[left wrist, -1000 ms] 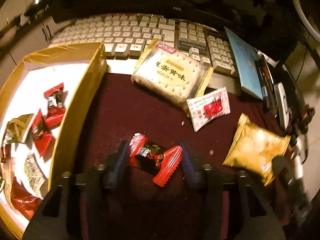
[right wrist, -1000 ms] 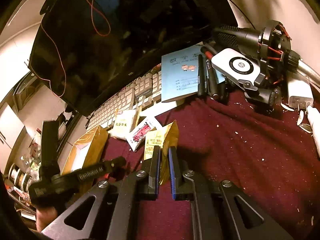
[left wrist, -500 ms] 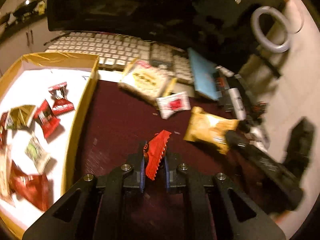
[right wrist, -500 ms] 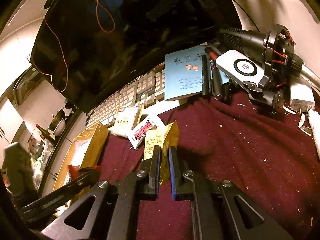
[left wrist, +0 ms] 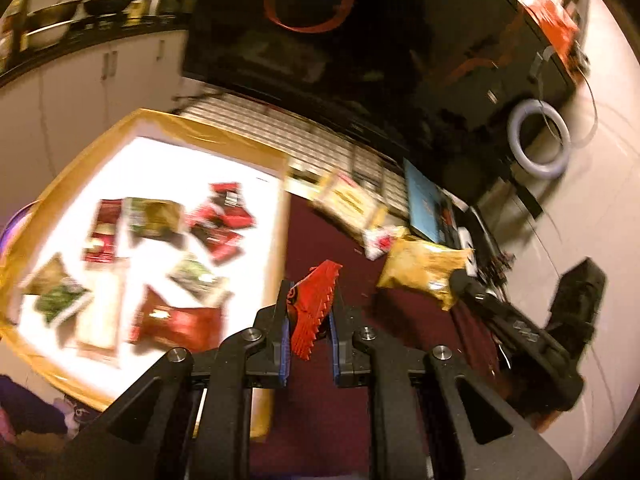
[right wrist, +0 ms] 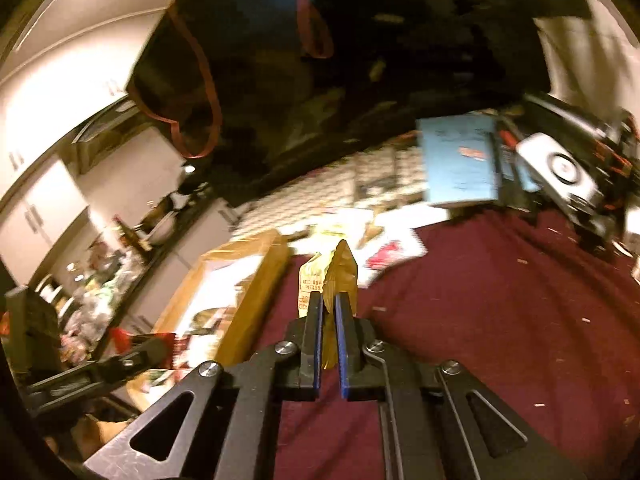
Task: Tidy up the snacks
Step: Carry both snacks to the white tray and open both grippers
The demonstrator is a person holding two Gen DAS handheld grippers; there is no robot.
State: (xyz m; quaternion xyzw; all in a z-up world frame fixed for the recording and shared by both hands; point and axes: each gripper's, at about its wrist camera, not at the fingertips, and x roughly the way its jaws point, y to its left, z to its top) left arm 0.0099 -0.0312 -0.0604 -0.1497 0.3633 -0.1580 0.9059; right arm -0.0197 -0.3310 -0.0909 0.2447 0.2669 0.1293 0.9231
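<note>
My left gripper [left wrist: 308, 296] is shut on a red candy wrapper [left wrist: 314, 304] and holds it in the air above the maroon cloth, just right of the gold-rimmed box [left wrist: 280, 240]. The box holds several red, green and gold snack packs [left wrist: 216, 232]. My right gripper [right wrist: 328, 304] is shut on a yellow snack bag [right wrist: 340, 276], lifted off the cloth. In the left wrist view that bag [left wrist: 424, 272] and the right gripper [left wrist: 460, 280] show at the right. A biscuit pack [left wrist: 346, 200] and a white-red sachet [left wrist: 380, 240] lie near the keyboard.
A keyboard [left wrist: 320, 140] and a dark monitor [left wrist: 360, 40] stand behind the cloth. A blue notebook [right wrist: 460, 160], pens and a white device [right wrist: 560, 168] lie at the right. The box wall [right wrist: 256, 300] shows left of the right gripper.
The left gripper closed on the red candy, lifted it and swung left towards the box. The right gripper lifted the yellow bag off the cloth and moved left.
</note>
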